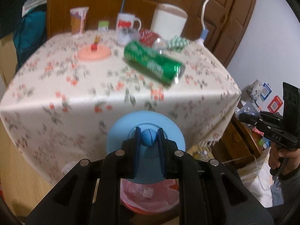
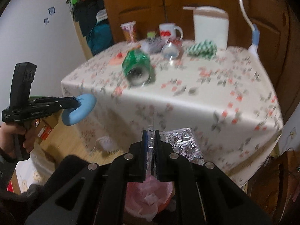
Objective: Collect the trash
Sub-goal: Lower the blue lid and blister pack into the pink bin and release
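Currently your left gripper point(image 1: 149, 140) is clamped tight on the knob of a blue bin lid point(image 1: 146, 131), holding it lifted clear so the mouth of the red trash bin point(image 1: 148, 204) below stays uncovered. Pink liner and a few scraps show inside the bin.

Your right gripper point(image 2: 151, 146) is closed on a spent silver blister pack point(image 2: 184, 144), pinched by one edge so the sheet fans out to the right. It hangs above the bin, whose pink liner point(image 2: 148, 193) shows just beneath the jaws. My read: you are at the drop step, and letting go here should land the pack inside; the light foil could flutter, so a release close over the opening looks safer.

Trash left on the floral tablecloth point(image 2: 206, 97): a green soda can point(image 2: 137, 65) on its side near the front, well apart from both grippers, and a tipped clear cup point(image 2: 169, 51) behind it. White mug point(image 2: 167, 31), white canister point(image 2: 211, 26) and pink coaster point(image 1: 94, 53) sit toward the back; probably keepers.
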The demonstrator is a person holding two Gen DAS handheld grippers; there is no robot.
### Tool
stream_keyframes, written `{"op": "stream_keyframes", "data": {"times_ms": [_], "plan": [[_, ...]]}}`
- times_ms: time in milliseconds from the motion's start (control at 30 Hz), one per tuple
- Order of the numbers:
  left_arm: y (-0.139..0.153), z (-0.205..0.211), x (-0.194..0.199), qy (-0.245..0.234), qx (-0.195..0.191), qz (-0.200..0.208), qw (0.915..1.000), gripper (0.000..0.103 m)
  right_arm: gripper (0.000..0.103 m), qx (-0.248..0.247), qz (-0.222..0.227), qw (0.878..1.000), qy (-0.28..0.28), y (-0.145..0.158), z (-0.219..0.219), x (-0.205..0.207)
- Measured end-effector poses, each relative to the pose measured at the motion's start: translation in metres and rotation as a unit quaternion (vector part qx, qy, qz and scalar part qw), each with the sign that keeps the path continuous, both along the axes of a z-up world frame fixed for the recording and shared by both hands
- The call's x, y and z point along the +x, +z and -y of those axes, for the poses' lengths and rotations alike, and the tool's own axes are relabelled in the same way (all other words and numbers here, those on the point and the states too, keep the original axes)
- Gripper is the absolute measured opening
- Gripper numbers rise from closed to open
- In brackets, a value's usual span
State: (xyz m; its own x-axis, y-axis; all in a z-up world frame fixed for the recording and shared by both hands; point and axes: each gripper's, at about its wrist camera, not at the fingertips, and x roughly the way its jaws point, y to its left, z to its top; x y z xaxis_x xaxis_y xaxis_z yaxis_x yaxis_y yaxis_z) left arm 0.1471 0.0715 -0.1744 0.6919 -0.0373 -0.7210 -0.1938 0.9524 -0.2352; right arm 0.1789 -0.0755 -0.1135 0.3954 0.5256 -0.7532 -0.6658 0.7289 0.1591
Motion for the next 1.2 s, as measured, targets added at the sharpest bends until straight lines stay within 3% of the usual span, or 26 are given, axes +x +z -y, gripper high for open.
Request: {"op": "stream_keyframes", "data": {"times_ms": [267, 633, 1200], "plan": [[-0.075, 0.015, -0.009, -0.002, -0.031, -0.067, 0.9973, 0.018, 0.007, -0.029, -0.056, 0.998, 0.022, -0.059, -0.012, -0.019], [-0.172, 0.025, -0.010, -0.009, -0.067, -0.156, 0.9855, 0.018, 0.007, -0.084, -0.124, 0.987, 0.055, -0.143, -0.032, -0.036], [-0.252, 0.023, -0.004, -0.009, -0.120, -0.225, 0.9670, 0.018, 0.007, -0.139, -0.198, 0.966, 0.093, -0.228, -0.039, -0.045]]}}
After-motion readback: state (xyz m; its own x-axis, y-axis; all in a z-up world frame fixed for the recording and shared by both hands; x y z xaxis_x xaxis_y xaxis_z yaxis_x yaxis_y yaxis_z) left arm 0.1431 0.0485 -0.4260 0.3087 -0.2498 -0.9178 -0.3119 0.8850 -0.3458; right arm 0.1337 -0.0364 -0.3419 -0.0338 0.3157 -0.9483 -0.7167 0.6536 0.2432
